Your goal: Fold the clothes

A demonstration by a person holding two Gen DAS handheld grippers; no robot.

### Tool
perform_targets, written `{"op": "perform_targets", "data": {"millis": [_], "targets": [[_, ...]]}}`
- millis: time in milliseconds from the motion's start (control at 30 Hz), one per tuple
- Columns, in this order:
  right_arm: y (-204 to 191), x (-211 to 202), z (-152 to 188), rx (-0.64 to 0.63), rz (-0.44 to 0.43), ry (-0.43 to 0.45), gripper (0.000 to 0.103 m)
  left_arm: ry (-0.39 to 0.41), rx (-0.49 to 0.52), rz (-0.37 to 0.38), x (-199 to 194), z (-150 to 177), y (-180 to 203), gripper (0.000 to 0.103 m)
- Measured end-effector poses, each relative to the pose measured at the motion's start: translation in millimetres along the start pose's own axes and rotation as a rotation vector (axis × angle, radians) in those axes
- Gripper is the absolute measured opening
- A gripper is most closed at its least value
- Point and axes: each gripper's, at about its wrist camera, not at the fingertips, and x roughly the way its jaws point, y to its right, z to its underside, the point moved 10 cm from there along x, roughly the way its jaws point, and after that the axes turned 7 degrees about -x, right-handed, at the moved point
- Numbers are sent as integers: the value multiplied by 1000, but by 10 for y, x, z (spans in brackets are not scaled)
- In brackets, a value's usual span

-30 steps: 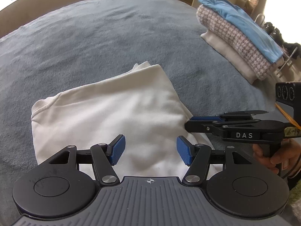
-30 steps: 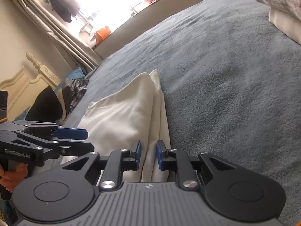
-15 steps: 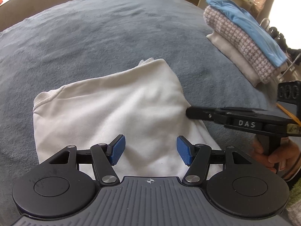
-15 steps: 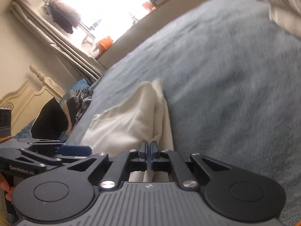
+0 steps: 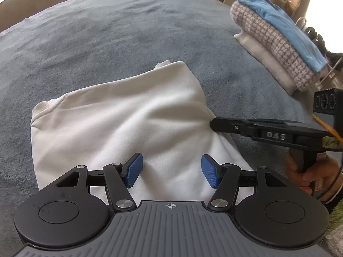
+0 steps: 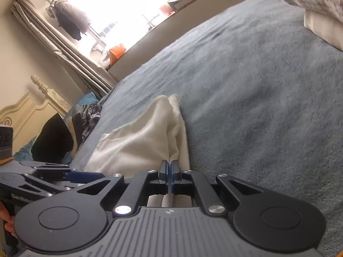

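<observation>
White garment (image 5: pixel 120 124), folded, lies on the grey-blue bed (image 5: pixel 107 32) toward its near edge. Right gripper (image 6: pixel 169 171): fingers pressed together, pinching the garment's right edge, cloth bunched there. Left gripper (image 5: pixel 170 171): fingers spread above the garment's near part, gripping nothing. Stack of folded clothes (image 5: pixel 276 40) at the bed's far right edge.

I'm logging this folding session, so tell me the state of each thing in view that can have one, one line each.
White garment: folded, lying on the bed, right edge pinched and puckered.
Right gripper: jaws shut on the white garment's edge.
Left gripper: jaws open, above the garment, gripping nothing.
Stack of clothes: folded and piled, blue piece on top.
Grey blanket: spread over the bed.
</observation>
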Motion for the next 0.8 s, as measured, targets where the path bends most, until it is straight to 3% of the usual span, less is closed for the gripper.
{"op": "perform_targets", "data": {"millis": [200, 433, 667, 800], "targets": [[23, -79, 16, 52, -41, 29, 0, 1, 0, 7, 12, 15, -20, 60], [0, -375, 175, 175, -114, -9, 4, 6, -8, 19, -3, 12, -29, 60], [-26, -679, 568, 277, -93, -63, 13, 10, -3, 21, -8, 22, -35, 60], [-108, -816, 781, 324, -94, -82, 24, 12, -6, 21, -24, 28, -44, 60]]}}
